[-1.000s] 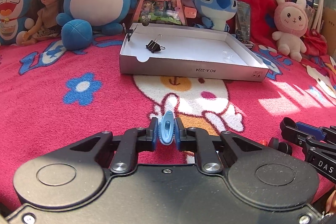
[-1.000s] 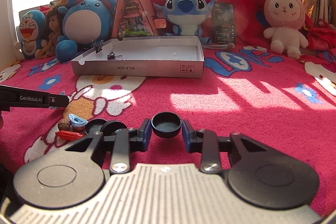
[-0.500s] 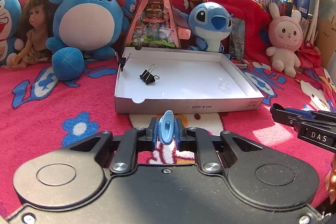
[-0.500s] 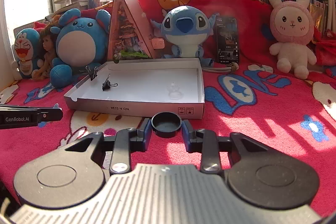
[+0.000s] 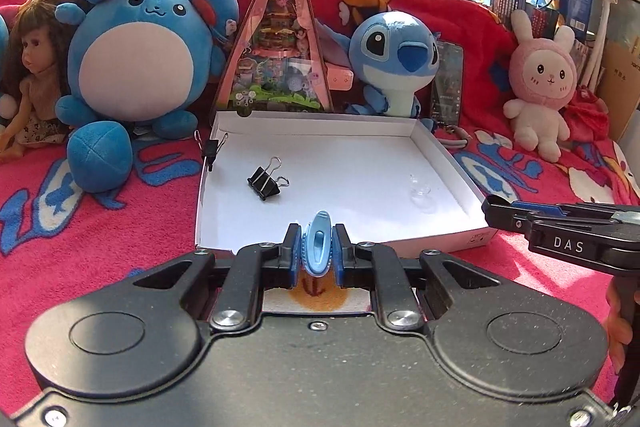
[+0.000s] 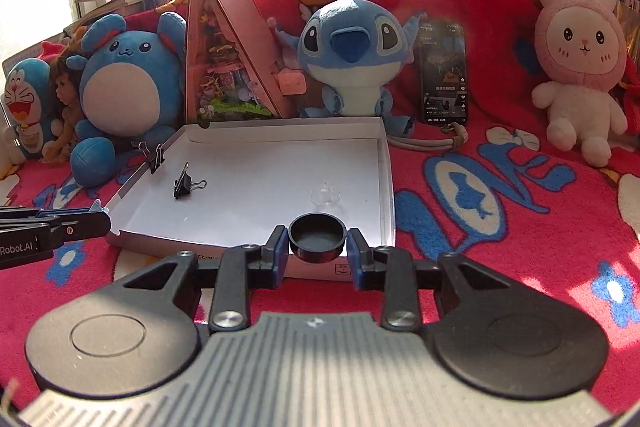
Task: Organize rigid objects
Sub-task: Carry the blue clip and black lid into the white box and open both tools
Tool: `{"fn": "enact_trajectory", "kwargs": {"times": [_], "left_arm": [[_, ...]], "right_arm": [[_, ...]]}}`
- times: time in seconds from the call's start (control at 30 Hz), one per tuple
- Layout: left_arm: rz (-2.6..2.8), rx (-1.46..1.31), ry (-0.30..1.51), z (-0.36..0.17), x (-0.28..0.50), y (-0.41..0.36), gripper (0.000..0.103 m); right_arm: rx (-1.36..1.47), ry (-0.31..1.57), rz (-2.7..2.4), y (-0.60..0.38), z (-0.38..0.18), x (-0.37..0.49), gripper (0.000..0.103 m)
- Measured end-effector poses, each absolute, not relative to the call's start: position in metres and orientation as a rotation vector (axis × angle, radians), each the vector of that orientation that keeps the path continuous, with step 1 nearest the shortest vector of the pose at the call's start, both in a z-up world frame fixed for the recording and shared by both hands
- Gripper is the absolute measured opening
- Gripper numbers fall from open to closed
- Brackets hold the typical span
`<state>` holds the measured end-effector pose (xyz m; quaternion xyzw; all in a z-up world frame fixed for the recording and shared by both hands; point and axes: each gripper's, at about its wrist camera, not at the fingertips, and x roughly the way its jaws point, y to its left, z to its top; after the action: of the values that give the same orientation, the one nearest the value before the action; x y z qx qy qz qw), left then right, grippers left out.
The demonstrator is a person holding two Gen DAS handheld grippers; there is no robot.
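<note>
A shallow white box (image 5: 448, 163) (image 6: 384, 171) lies open on the red blanket. In the left wrist view my left gripper (image 5: 317, 247) is shut on a light blue plastic clip (image 5: 317, 243), held at the box's near rim. My right gripper (image 6: 317, 243) is shut on a round black cap (image 6: 317, 236), just over the box's near right corner. Inside the box lie a black binder clip (image 5: 264, 179) (image 6: 185, 183) and a small clear suction cup (image 5: 420, 189) (image 6: 325, 195). Another binder clip (image 5: 211, 147) (image 6: 154, 158) is clamped on the box's left wall.
Plush toys line the back: a round blue one (image 5: 140, 55), a blue big-eared one (image 6: 352, 55), a pink rabbit (image 6: 580, 67), and a doll (image 5: 30, 83). A triangular pink display case (image 5: 280, 43) and a phone (image 6: 444, 71) stand behind the box. Bookshelves beyond.
Both grippers have risen and moved forward toward the white box, each carrying its object. The box now looks larger and closer in both views.
</note>
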<state>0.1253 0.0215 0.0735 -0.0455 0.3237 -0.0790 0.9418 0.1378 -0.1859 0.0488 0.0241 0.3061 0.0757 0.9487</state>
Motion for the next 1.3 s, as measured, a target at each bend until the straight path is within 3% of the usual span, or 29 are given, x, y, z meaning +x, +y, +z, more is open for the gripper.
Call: {"fn": "enact_trajectory", "kwargs": {"times": [0.47, 0.93, 1.3], "left_arm": [[-0.122, -0.119, 0.738, 0.063, 0.178, 0.021, 0.015], [-0.107, -0.138, 0.882, 0.039, 0.221, 0.027, 0.015], [-0.072, -0.129, 0.901, 0.024, 0.243, 0.028, 0.015]], "right_arm": [[-0.007, 0.688, 0.136, -0.171, 0.044, 0.175, 0.036], [-0.021, 0.942, 0.133, -0.169, 0.031, 0.228, 0.037], [-0.06, 0.957, 0.108, -0.161, 0.013, 0.259, 0.037]]}}
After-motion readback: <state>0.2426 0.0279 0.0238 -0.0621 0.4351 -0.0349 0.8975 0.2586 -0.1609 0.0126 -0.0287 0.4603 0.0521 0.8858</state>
